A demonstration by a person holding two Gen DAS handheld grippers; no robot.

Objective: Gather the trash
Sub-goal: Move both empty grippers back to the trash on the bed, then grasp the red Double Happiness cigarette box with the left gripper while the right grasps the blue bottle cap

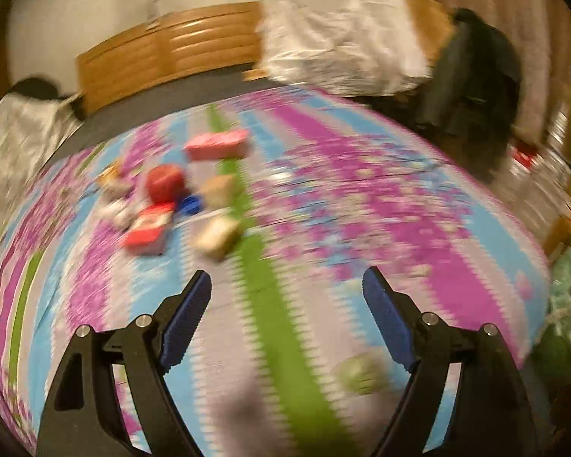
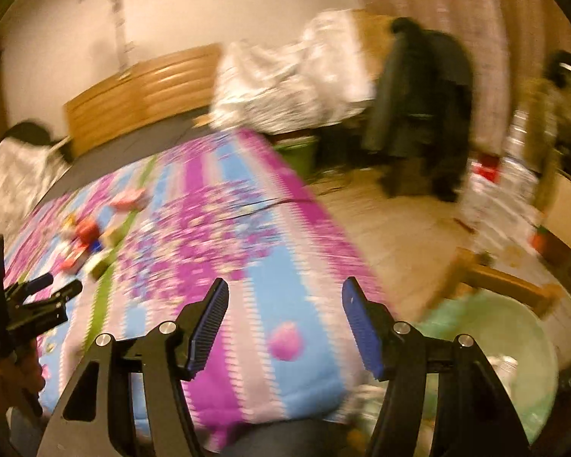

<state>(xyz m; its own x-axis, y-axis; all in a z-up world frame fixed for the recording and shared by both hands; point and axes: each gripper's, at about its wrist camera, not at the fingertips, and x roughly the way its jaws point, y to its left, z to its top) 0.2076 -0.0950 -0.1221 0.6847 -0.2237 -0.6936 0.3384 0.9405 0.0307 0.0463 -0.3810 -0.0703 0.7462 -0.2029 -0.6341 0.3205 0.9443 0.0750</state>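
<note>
Trash (image 1: 179, 198) lies in a loose cluster on the striped quilt (image 1: 361, 205), at ten o'clock from the left gripper (image 1: 287, 316): a pink box, red packets, tan lumps, all blurred. Both the left and the right gripper (image 2: 285, 320) hang released, holding nothing. The soft quilt may give under a pinch, so thin packets could slip, or cloth get caught. The green bag (image 2: 514, 342) sits at four o'clock from the right gripper.

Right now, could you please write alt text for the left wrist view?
The open left gripper hovers empty over a striped floral bedspread. Ahead to the left lies a blurred trash pile: pink, red and tan boxes. A wooden headboard stands behind.
</note>
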